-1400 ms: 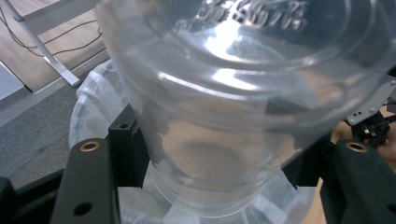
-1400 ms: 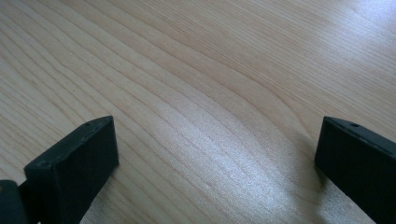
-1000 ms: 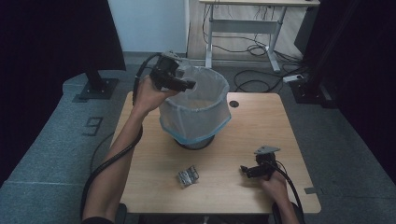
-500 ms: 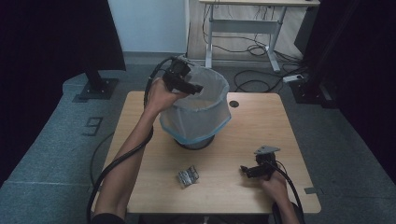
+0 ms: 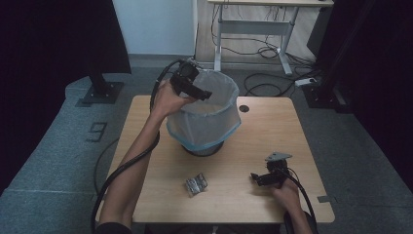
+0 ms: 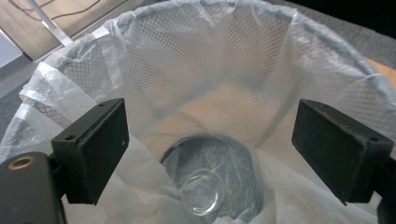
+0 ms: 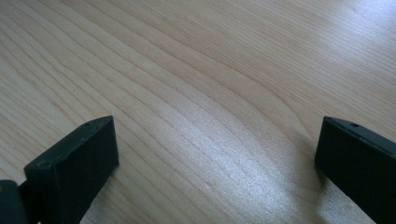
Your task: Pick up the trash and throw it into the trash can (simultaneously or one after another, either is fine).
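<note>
Clear cup (image 6: 203,198) at the bin's (image 5: 229,127) bottom, below wide-open, just-opened, empty left tongs (image 6: 208,144).

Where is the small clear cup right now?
The clear cup lies at the bottom of the lined mesh bin, seen in the left gripper view below and between the open left tongs, which have just been opening above the bin's rim.

I work at a light wooden desk (image 5: 272,126) on grey carpet (image 5: 58,146). Black curtains (image 5: 58,39) hang either side. Ahead, a pale wall (image 5: 156,24) and a second table (image 5: 253,29) above tangled cables (image 5: 265,85).
</note>
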Tool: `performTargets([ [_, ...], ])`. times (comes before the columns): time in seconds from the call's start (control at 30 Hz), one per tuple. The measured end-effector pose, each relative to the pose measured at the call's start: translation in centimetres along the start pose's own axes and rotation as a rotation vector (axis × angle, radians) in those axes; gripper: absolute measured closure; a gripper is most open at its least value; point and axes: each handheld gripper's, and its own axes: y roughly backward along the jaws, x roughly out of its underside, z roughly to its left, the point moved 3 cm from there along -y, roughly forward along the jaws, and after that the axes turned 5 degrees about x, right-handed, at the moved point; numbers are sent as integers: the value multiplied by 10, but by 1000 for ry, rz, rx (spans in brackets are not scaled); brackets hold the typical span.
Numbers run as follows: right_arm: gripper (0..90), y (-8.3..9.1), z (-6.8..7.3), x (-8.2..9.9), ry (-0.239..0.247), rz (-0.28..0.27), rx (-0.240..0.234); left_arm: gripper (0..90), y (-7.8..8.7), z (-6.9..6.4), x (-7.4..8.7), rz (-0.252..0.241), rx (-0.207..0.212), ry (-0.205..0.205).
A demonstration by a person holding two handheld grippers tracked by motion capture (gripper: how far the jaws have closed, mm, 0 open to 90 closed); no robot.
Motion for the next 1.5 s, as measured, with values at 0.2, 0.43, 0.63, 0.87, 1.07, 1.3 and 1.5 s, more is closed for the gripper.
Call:
performTargets([
  [0.2,0,0,0,0,0,0,0,109,12,-5,4,-38,13,-17],
  [0.43,0,0,0,0,0,0,0,87,26,-9,11,-62,32,-25],
  [0.63,0,0,0,0,0,0,0,31,37,-11,19,-85,49,-31],
  [0.87,0,0,0,0,0,0,0,2,51,-17,28,-108,70,-43],
  [1.07,0,0,0,0,0,0,0,0,58,-22,36,-124,83,-49],
  [1.3,0,0,0,0,0,0,0,0,65,-26,54,-129,90,-52],
  [1.5,0,0,0,0,-1,1,0,0,71,-28,67,-136,90,-55],
])
